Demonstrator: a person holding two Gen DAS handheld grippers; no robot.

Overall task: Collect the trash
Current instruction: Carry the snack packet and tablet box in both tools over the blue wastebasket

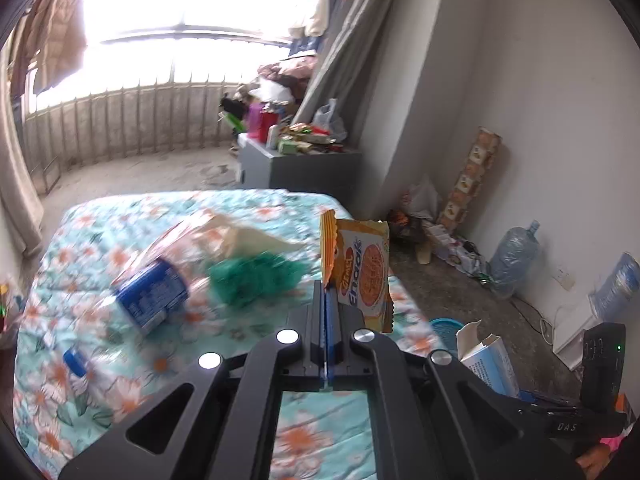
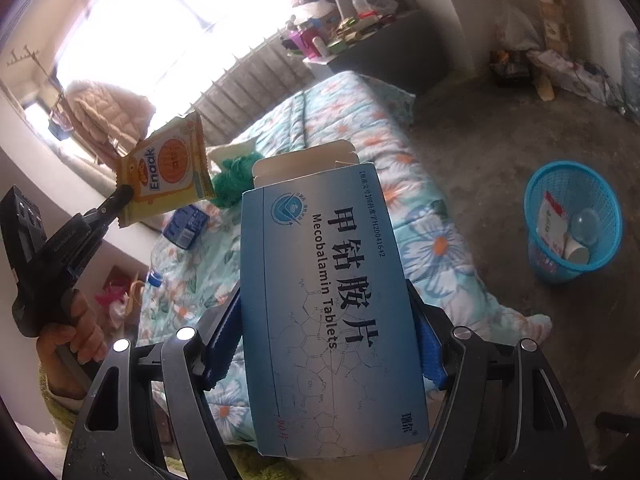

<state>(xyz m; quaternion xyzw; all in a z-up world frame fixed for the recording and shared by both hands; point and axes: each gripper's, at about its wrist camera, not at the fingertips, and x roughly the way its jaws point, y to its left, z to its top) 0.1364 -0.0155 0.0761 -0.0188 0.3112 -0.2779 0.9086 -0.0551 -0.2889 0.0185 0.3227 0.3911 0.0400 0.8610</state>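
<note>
A bare room with a rough concrete floor and white walls holds a bed under a quilted floral bedspread, teal with orange and white daisies. Bright glare pours through a wide window over a barred balcony rail. On the quilt lie a clear plastic bottle with a blue label and blue cap, blurred, a crumpled green mesh wad and a pale paper scrap.

The left gripper is held level over the bed's right edge, its black fingers pressed together on the bottom seam of a glossy orange Enaak snack wrapper, which stands upright from the tips with its torn top gaping. In the right wrist view the same gripper slants up from a bare hand at lower left, the wrapper aloft.

The right gripper points over the bed, its blue-padded fingers spread wide and clamped on both long sides of a flat blue cardboard Mecobalamin Tablets box, the end flap open. On the floor to the right, well apart from the bed, stands a round blue plastic lattice wastebasket holding a paper cup, a clear dome lid and a white packet.
</note>
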